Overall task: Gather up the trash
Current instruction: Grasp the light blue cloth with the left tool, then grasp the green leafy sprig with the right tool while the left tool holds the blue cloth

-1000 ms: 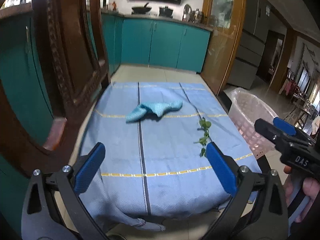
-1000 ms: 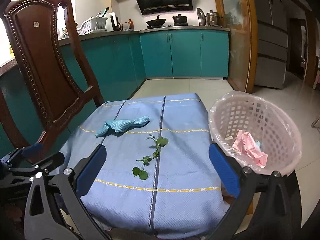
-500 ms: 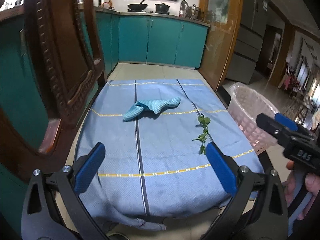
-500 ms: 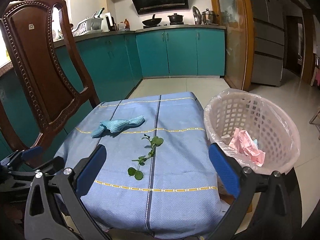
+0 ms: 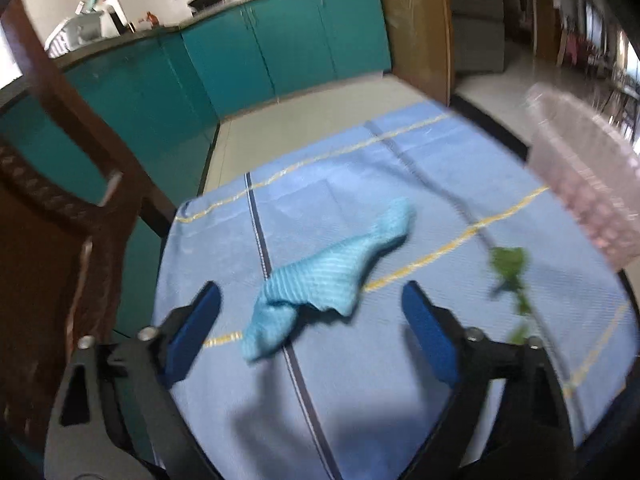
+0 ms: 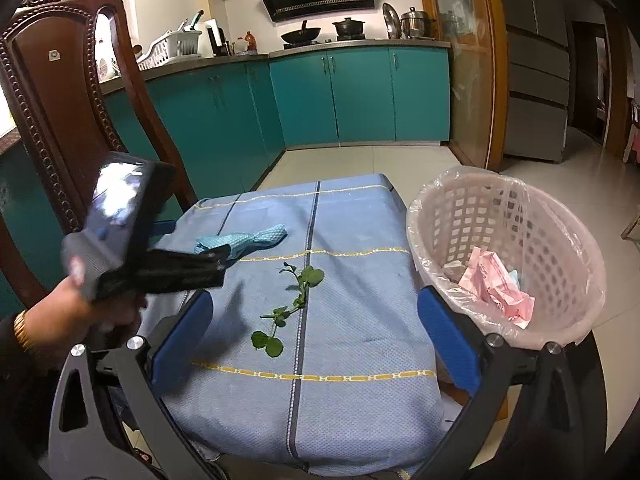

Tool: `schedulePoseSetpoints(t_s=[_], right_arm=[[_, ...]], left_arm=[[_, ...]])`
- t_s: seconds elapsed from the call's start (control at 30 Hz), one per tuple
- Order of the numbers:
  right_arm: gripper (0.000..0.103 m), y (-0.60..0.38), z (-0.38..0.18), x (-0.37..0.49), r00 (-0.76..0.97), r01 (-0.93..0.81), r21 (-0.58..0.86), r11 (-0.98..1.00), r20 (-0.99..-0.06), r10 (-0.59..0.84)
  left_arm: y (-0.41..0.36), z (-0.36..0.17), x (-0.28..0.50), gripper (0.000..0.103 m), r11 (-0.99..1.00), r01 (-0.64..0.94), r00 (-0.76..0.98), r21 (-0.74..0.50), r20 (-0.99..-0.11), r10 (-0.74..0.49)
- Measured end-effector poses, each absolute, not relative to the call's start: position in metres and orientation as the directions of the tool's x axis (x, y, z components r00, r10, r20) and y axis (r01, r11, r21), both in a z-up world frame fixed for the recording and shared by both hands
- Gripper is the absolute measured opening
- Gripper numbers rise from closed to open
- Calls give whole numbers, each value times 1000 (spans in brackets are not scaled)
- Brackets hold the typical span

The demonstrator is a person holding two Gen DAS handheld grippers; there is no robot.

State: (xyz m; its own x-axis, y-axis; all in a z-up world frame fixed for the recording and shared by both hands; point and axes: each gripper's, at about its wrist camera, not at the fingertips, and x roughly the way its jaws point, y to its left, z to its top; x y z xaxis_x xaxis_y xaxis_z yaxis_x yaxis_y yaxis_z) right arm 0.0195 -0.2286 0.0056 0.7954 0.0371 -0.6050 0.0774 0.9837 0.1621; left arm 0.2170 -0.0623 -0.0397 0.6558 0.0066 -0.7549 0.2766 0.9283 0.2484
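Wooden chair [image 6: 60, 120] crowds left gripper [image 5: 312, 322], fingers narrowing empty around teal cloth [image 5: 328, 280] (right gripper [image 6: 316, 348] wide, empty).

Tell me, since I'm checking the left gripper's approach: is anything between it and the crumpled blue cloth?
Nothing visible. The left gripper is open with the crumpled blue cloth straight ahead between its jaws on the tablecloth; the leafy sprig lies off to the side.
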Motion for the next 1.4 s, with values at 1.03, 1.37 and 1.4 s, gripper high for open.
schedulePoseSetpoints(t_s=[1.03,1.37,1.4], right_arm=[[3,-193,-83,160,535,68,10,998,-844,-28],[2,-201,-10,85,729,-49,214,976,-660,181],[2,-200,-3,69,756,-58,184,981,-634,163]], left_arm=[[6,25,46,14,965,112,788,-237,-571,-232],[5,25,49,16,966,121,782,-229,-577,-235],[4,25,50,16,966,122,780,-227,-580,-234]])
